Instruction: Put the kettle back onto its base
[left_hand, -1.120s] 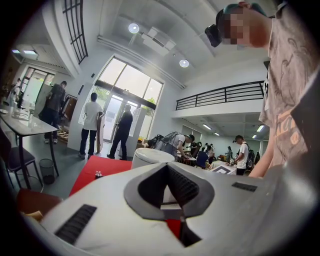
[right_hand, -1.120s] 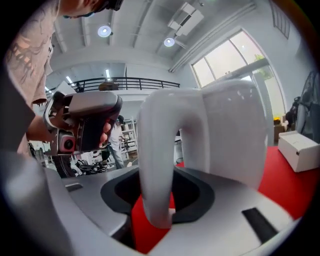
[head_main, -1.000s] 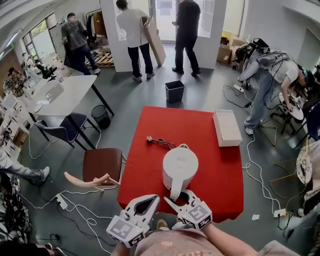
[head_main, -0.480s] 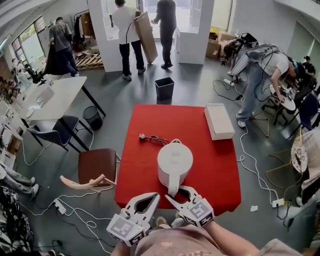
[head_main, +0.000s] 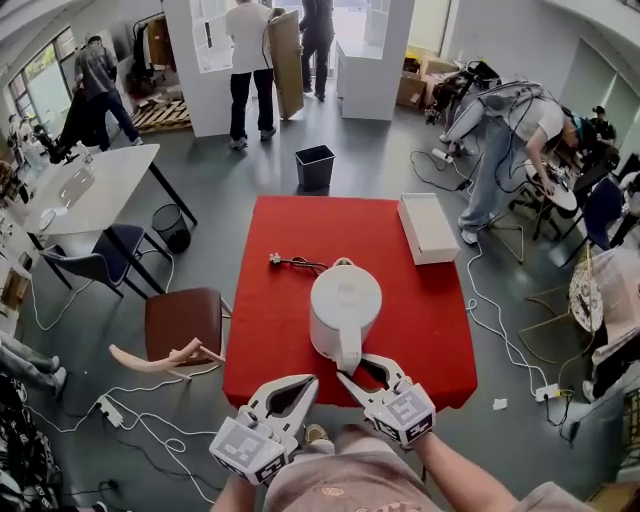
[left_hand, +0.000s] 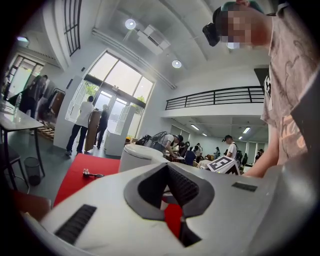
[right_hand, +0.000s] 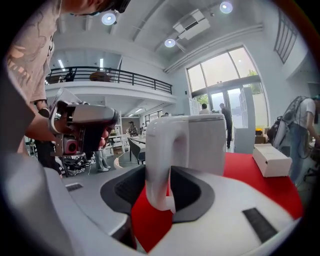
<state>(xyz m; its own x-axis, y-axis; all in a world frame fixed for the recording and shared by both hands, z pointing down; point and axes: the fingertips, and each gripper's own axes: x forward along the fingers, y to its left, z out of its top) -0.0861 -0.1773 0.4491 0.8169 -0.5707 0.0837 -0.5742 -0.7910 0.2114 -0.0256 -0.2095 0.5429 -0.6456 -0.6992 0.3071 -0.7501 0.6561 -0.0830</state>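
A white kettle (head_main: 345, 298) stands on the red table (head_main: 275, 335) with its handle (head_main: 348, 355) pointing at me. My right gripper (head_main: 362, 370) is open, its jaws either side of the handle's end. The right gripper view shows the handle (right_hand: 159, 165) between the pads, with a gap on its right side. My left gripper (head_main: 305, 385) hangs shut and empty just left of it, over the table's near edge. A black cord with a plug (head_main: 274, 260) runs to the kettle's far side. I see no separate base.
A long white box (head_main: 425, 228) lies on the table's far right corner. A brown chair (head_main: 180, 322) stands left of the table, a black bin (head_main: 313, 166) beyond it. Cables trail on the floor on both sides. People stand and work at the back and right.
My view has drifted, so the table sits higher and further left. The right gripper has edged up to the handle's end. The kettle has not moved on the table.
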